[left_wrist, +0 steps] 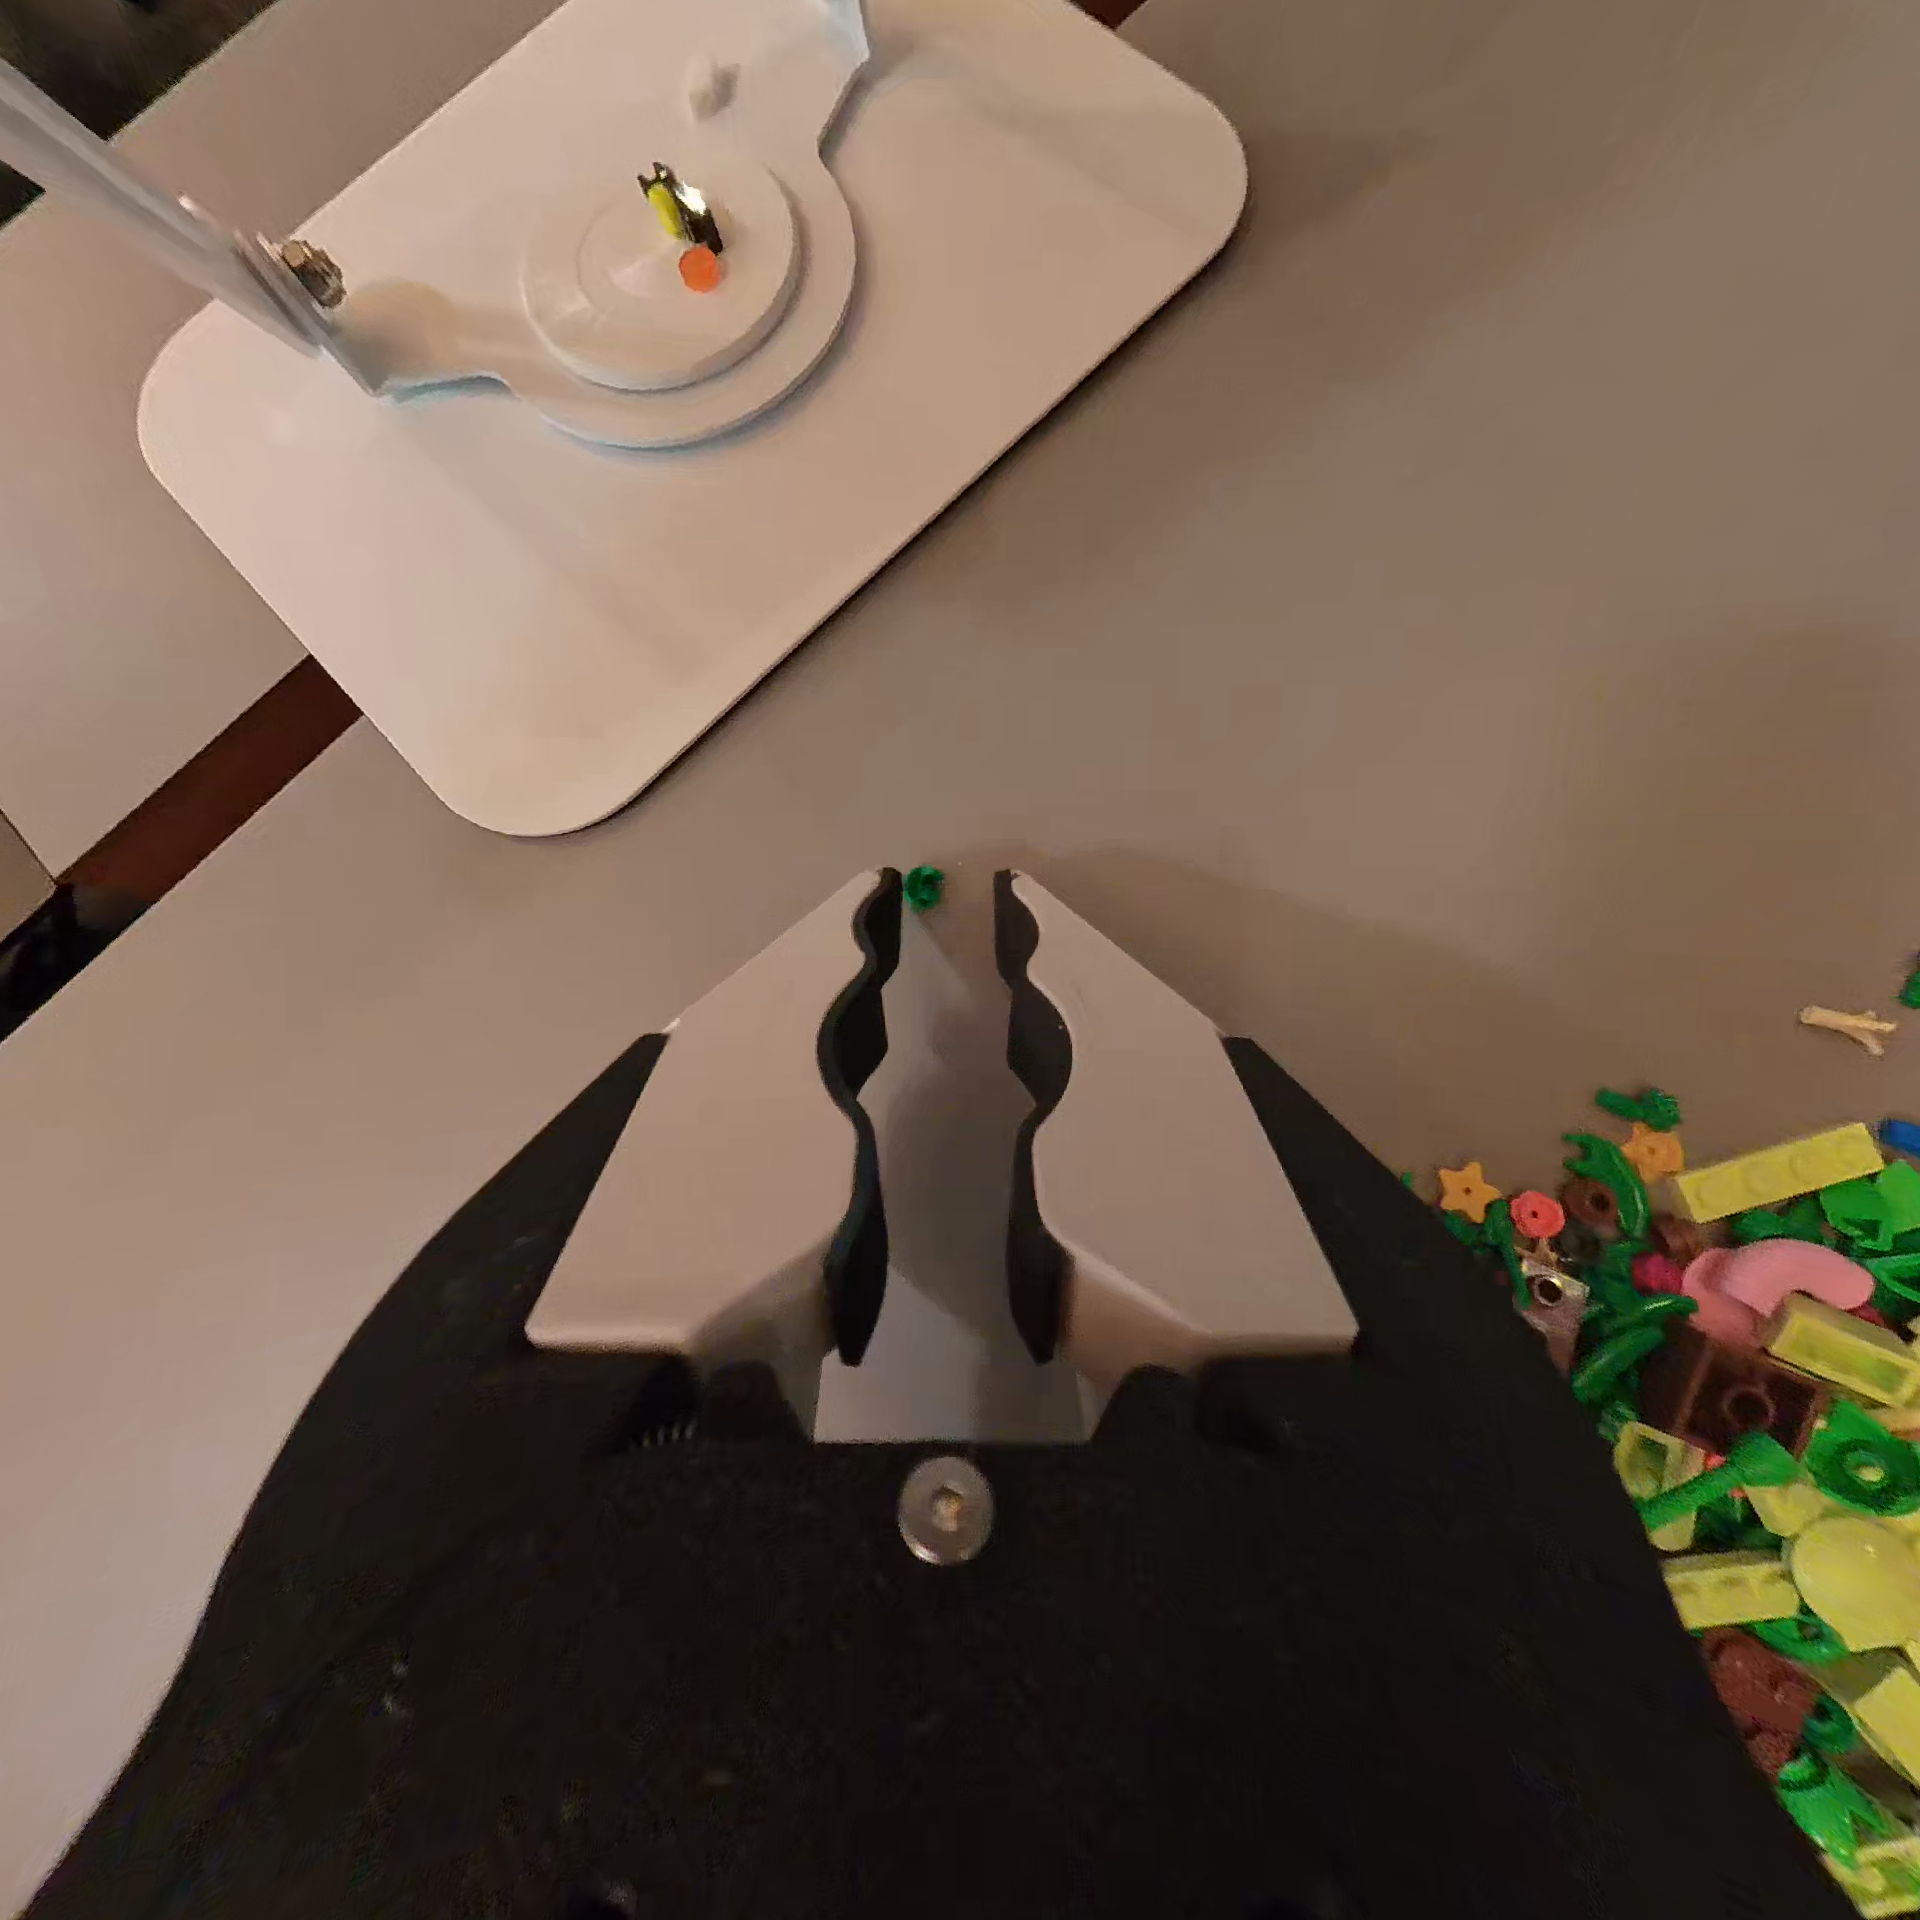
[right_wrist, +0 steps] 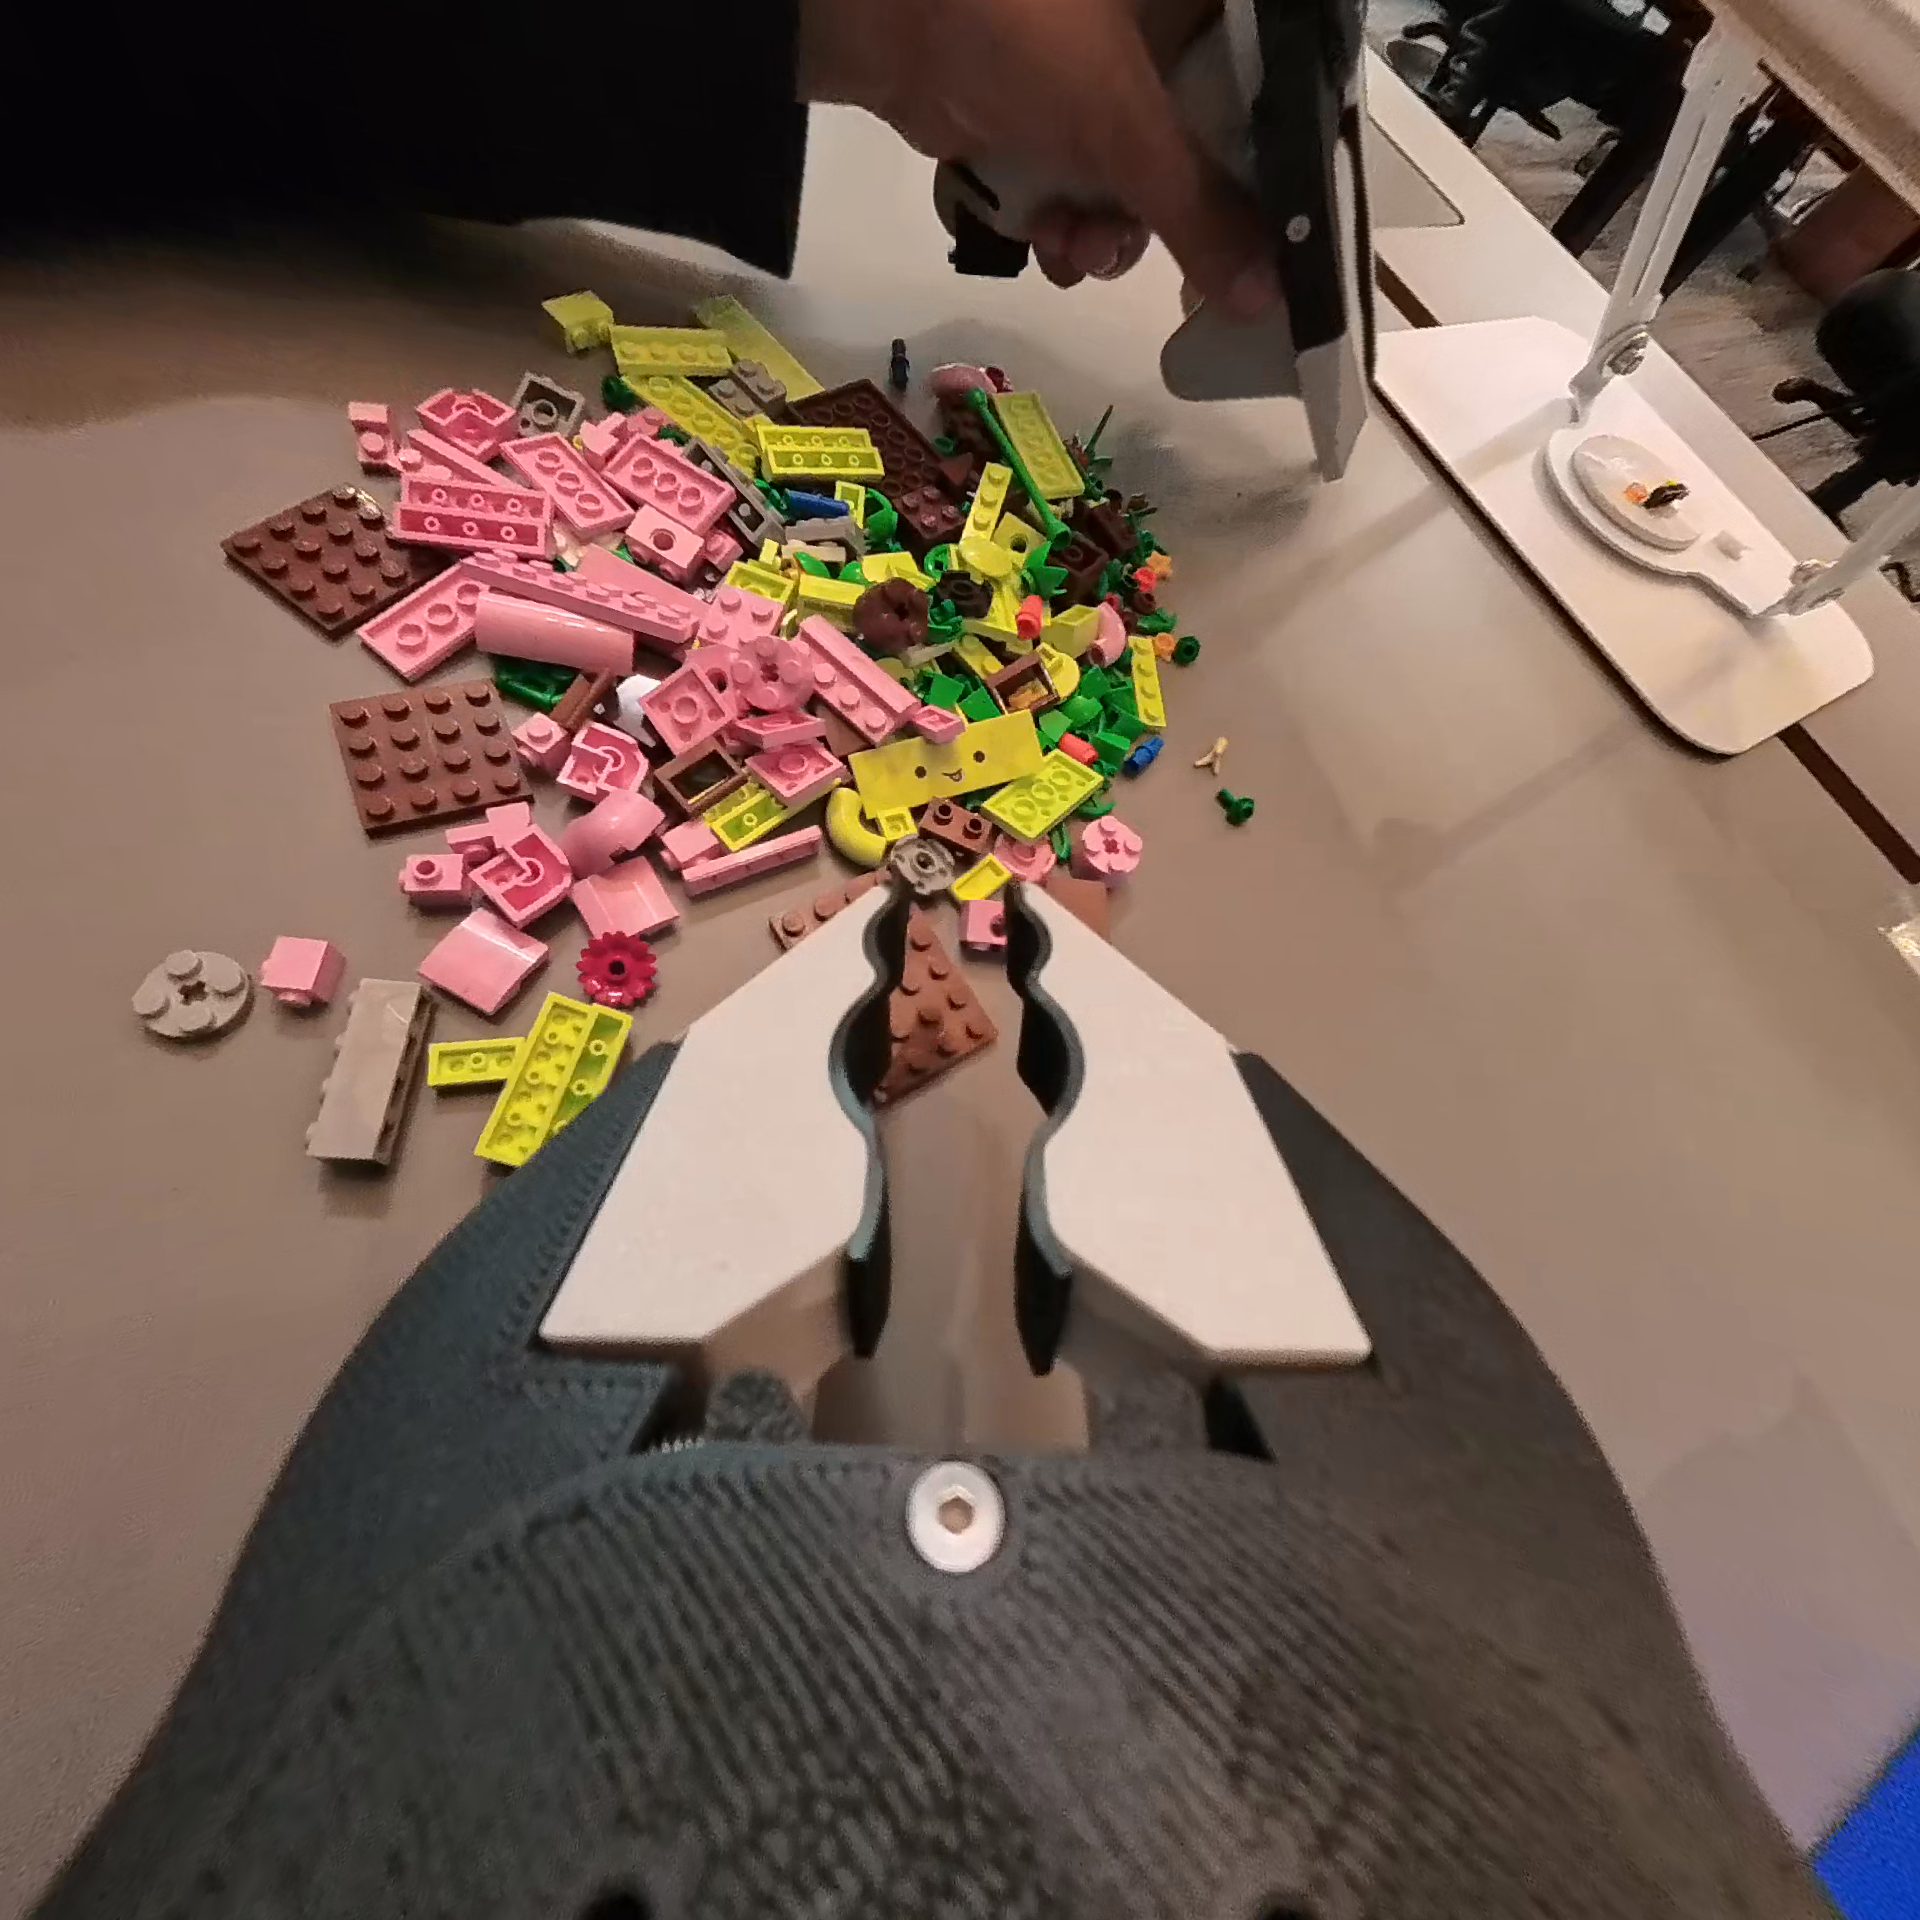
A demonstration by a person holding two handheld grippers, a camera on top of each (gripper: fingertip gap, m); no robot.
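Landmark for all of this was the big brick pile (right_wrist: 790, 644) on the grey worktop (left_wrist: 1403, 520).

Off to the left of the pile, your left tongs (left_wrist: 943, 881) were parted with a narrow gap and hung low over bare worktop. A tiny green piece (left_wrist: 923, 887) sat right at the tips, closer to the left finger (left_wrist: 727, 1122); I couldn't tell if it was actually touching. Nothing was gripped. Beyond the tongs, farther from the pile, stood the white stand base (left_wrist: 582, 582) with its round disc (left_wrist: 665, 281), and on that disc were a small orange stud (left_wrist: 699, 269) and a yellow-and-black bit (left_wrist: 675, 208). A little tan piece (left_wrist: 1847, 1027) lay loose just off the pile's edge.

At the pile's near edge, your right tongs (right_wrist: 948, 894) were also slightly apart and held nothing. A reddish-brown plate (right_wrist: 935, 1013) lay on the worktop in the gap between the fingers, and a small grey gear-like piece (right_wrist: 921, 864) sat just past the tips. From that side you could see your hand (right_wrist: 1070, 177) wrapped round the left tool on the far side of the pile. A lone green stud (right_wrist: 1234, 804) lay just right of the pile.
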